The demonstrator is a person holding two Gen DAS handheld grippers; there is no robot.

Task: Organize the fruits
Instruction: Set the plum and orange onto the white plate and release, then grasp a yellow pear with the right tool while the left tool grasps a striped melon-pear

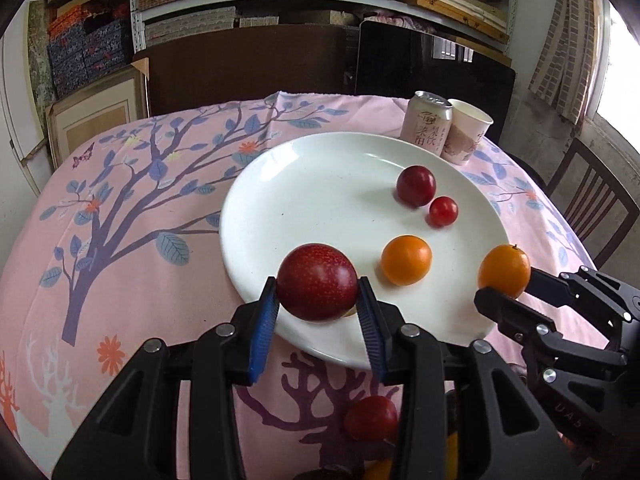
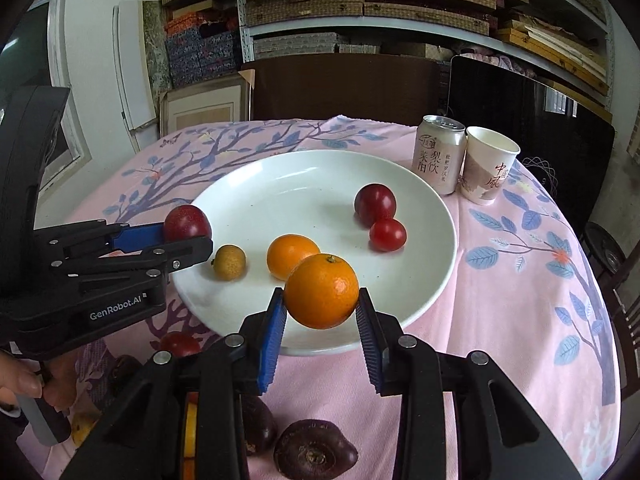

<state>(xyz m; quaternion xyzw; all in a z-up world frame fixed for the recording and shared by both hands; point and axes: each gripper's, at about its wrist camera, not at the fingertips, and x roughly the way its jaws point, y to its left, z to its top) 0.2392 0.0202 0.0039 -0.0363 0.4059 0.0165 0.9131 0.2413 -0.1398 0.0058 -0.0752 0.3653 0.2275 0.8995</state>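
- while both fruits hang above the near rim of the white plate (image 1: 320,152), the left tongs (image 1: 318,304) pinch a dark red plum (image 1: 317,282) and the right tongs (image 2: 321,306) pinch an orange (image 2: 321,291).
- risk: both fruits are round and smooth; letting go from this height could send either one rolling into the loose orange (image 2: 292,255) or the small brown fruit (image 2: 229,262), or off the low rim.
- room: the plate's far-left half lies bare; two red fruits (image 2: 375,205) sit far right.
- edges: a can (image 2: 439,154) and paper cup (image 2: 489,164) stand just beyond the far-right rim; more fruit lies on the tabletop (image 2: 520,300) near the tongs.
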